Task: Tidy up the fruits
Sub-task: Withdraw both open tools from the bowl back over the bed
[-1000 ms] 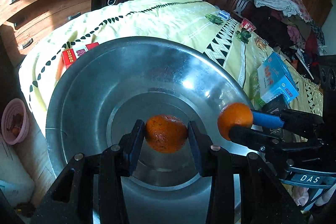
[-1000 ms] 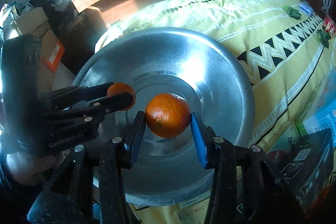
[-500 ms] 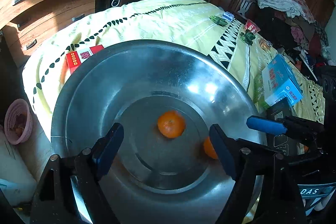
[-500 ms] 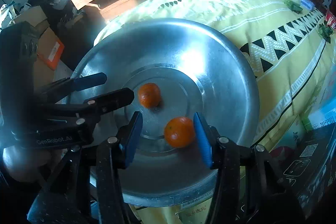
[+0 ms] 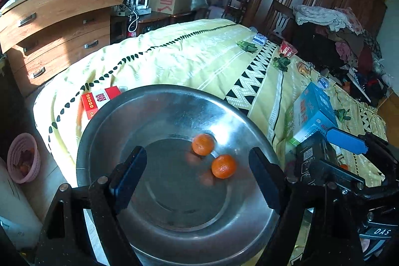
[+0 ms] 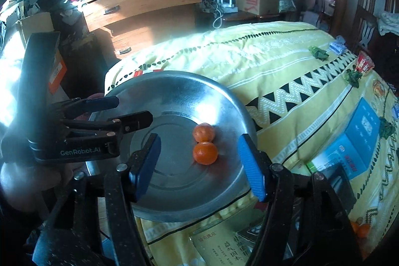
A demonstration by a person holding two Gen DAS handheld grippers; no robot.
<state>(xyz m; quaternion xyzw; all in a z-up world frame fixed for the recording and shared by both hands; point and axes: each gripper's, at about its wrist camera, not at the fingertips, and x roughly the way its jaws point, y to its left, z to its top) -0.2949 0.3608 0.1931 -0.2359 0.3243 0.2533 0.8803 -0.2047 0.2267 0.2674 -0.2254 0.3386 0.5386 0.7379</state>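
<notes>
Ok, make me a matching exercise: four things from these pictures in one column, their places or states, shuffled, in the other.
1. two orange tangerines
2. red flat box
3. pink plastic basket
4. left gripper

a. on the floor beside the bed
b. open, empty
c. in the round steel basin
d. on the yellow bedspread, behind the basin

Pairs: 1-c, 2-d, 3-a, 4-b

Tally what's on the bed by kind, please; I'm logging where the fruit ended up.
Oranges in the metal basin: 2
Oranges loose on the bedspread: 1
Metal basins: 1
Blue boxes: 1
Total: 5
</notes>
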